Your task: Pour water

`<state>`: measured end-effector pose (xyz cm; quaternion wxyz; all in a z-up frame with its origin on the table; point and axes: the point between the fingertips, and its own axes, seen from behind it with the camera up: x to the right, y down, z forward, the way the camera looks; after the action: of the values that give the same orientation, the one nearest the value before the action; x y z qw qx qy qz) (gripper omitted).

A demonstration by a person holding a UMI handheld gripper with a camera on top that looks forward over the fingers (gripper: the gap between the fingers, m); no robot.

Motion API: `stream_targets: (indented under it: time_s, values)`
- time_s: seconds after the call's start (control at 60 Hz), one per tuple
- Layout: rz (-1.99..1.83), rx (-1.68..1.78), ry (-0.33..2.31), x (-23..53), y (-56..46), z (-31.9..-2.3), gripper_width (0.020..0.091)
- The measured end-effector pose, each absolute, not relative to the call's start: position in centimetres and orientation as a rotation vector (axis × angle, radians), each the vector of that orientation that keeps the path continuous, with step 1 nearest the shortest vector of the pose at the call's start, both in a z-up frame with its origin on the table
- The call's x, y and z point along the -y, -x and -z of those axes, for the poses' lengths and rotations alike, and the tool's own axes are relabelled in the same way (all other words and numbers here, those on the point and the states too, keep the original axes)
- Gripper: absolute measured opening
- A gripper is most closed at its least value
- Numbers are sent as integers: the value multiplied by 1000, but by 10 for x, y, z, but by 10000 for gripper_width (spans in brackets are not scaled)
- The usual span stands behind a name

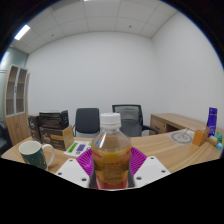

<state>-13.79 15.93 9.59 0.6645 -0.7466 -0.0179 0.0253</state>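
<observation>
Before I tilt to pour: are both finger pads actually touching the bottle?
Touching. The gripper view shows the bottle between the purple pads, with no gap visible on either side of it.

Clear glossy plastic bottle (111,155) with a white plastic cap; pale wood tabletop (170,148), smooth and matt; glazed ceramic mug (33,153).

Wooden table (160,148), mug (33,153) and green-purple booklet (77,148) resting on it, blue bottle (211,124) at far end
</observation>
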Motion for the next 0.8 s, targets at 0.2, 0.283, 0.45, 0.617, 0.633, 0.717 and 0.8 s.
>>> stream_targets:
  time_s: [0.2,0.283,0.45,0.617,0.633,0.717,0.8]
  values:
    - [-79,35,1690,-160,138,-96,521]
    - [-79,80,1722,-159,139,-93,609]
    - [-181,67,1755,-123,128,-110,839]
    - [-158,93,1743,-34,118,-135,840]
    - [-162,92,1741,-22,118,-138,839]
    - [-196,101,1724,34,123,-150,839]
    - [-240,118,1714,87,131,-154,836]
